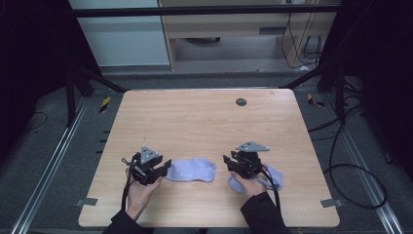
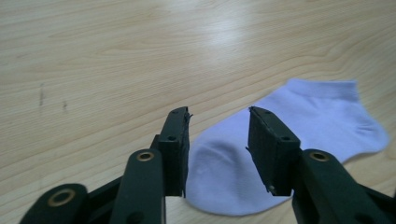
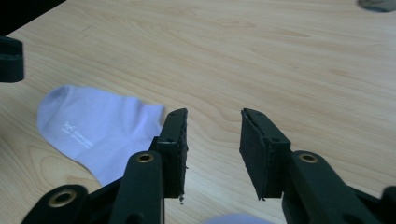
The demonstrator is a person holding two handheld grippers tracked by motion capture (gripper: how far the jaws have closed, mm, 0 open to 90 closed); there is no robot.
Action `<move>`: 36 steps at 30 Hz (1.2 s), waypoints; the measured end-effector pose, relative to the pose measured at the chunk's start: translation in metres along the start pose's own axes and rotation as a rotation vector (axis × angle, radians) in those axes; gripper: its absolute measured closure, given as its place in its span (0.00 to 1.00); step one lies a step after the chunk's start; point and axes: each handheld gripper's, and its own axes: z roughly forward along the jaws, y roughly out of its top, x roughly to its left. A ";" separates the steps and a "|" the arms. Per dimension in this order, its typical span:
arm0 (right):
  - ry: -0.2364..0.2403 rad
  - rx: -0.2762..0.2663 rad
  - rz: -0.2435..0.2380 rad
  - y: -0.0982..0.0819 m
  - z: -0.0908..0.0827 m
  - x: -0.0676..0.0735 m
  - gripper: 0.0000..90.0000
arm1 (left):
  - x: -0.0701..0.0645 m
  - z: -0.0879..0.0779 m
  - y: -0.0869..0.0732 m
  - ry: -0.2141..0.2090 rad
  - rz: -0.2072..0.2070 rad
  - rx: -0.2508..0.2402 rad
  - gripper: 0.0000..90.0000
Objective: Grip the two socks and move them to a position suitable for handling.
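The socks lie flat near the table's front edge: one sock (image 1: pixel 191 170) between the two grippers, the second sock (image 1: pixel 273 176) under the right hand. The left gripper (image 2: pixel 218 140) and right gripper (image 3: pixel 212 140) have jaws apart, holding nothing, so each sock rests free. The wooden table (image 1: pixel 195 117) is otherwise bare except for a round grommet (image 1: pixel 241 102); beyond it, grey floor and cables (image 1: pixel 341 161).

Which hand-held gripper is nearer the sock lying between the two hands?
Left. The left hand-held gripper sits at that sock's left end, jaws open; the right hand-held gripper is a short gap off its other end.

Two socks (image 1: pixel 191 170) (image 1: pixel 272 176); two tools (image 1: pixel 165 168) (image 1: pixel 229 162); one table (image 1: pixel 204 117)
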 end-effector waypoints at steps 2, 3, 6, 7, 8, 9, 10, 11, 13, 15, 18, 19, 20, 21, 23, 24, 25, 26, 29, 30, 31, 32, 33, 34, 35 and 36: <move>-0.007 -0.005 0.000 -0.001 -0.010 -0.013 0.64 | -0.007 -0.001 0.002 -0.016 0.013 0.000 0.62; -0.009 -0.006 0.002 -0.002 -0.013 -0.016 0.63 | -0.012 0.000 0.003 -0.026 0.020 0.001 0.61; -0.037 -0.006 0.007 -0.010 -0.027 -0.036 0.59 | -0.023 0.004 0.006 -0.047 0.036 0.008 0.59; -0.039 -0.006 0.008 -0.012 -0.029 -0.040 0.58 | -0.026 0.006 0.007 -0.053 0.040 0.009 0.59; -0.044 -0.005 0.011 -0.015 -0.033 -0.045 0.56 | -0.029 0.007 0.008 -0.058 0.040 0.011 0.59; -0.047 -0.001 0.015 -0.017 -0.035 -0.048 0.55 | -0.034 0.009 0.009 -0.065 0.044 0.014 0.58; -0.053 0.004 0.015 -0.020 -0.038 -0.053 0.54 | -0.037 0.011 0.010 -0.069 0.050 0.016 0.58; -0.059 0.005 0.014 -0.023 -0.041 -0.057 0.53 | -0.041 0.013 0.011 -0.077 0.054 0.018 0.58; -0.065 0.004 0.018 -0.027 -0.046 -0.063 0.53 | -0.049 0.017 0.013 -0.087 0.062 0.023 0.58; -0.078 0.004 0.031 -0.032 -0.051 -0.071 0.52 | -0.060 0.022 0.015 -0.107 0.071 0.024 0.58; -0.093 0.010 0.038 -0.036 -0.055 -0.076 0.53 | -0.073 0.027 0.017 -0.125 0.085 0.026 0.58; -0.104 0.014 0.037 -0.039 -0.058 -0.080 0.53 | -0.078 0.028 0.018 -0.128 0.094 0.027 0.58; -0.110 0.015 0.037 -0.041 -0.059 -0.083 0.53 | -0.083 0.030 0.019 -0.133 0.108 0.033 0.58; -0.116 0.016 0.045 -0.043 -0.060 -0.085 0.54 | -0.088 0.032 0.019 -0.140 0.113 0.032 0.59; -0.130 0.025 0.054 -0.047 -0.063 -0.091 0.55 | -0.097 0.036 0.021 -0.160 0.115 0.035 0.59; -0.137 0.030 0.056 -0.049 -0.063 -0.094 0.56 | -0.102 0.039 0.022 -0.169 0.116 0.032 0.60; -0.145 0.038 0.055 -0.050 -0.064 -0.097 0.57 | -0.106 0.041 0.022 -0.177 0.122 0.035 0.60; -0.162 0.046 0.053 -0.052 -0.064 -0.100 0.58 | -0.111 0.043 0.023 -0.185 0.126 0.033 0.61; -0.174 0.075 0.070 -0.057 -0.065 -0.106 0.60 | -0.125 0.051 0.023 -0.197 0.143 0.045 0.62; -0.185 0.086 0.064 -0.059 -0.065 -0.108 0.61 | -0.129 0.054 0.023 -0.205 0.144 0.048 0.63; -0.185 0.098 0.071 -0.061 -0.065 -0.109 0.61 | -0.132 0.057 0.022 -0.211 0.146 0.051 0.63; -0.184 0.107 0.079 -0.063 -0.065 -0.111 0.62 | -0.135 0.060 0.022 -0.216 0.149 0.054 0.63; -0.189 0.114 0.072 -0.065 -0.064 -0.112 0.62 | -0.138 0.062 0.021 -0.219 0.152 0.058 0.63; -0.192 0.121 0.068 -0.066 -0.064 -0.112 0.63 | -0.141 0.065 0.020 -0.221 0.156 0.062 0.63; -0.192 0.128 0.070 -0.067 -0.063 -0.112 0.64 | -0.143 0.067 0.019 -0.225 0.157 0.070 0.64; -0.183 0.134 0.071 -0.068 -0.062 -0.112 0.65 | -0.146 0.070 0.018 -0.228 0.157 0.077 0.64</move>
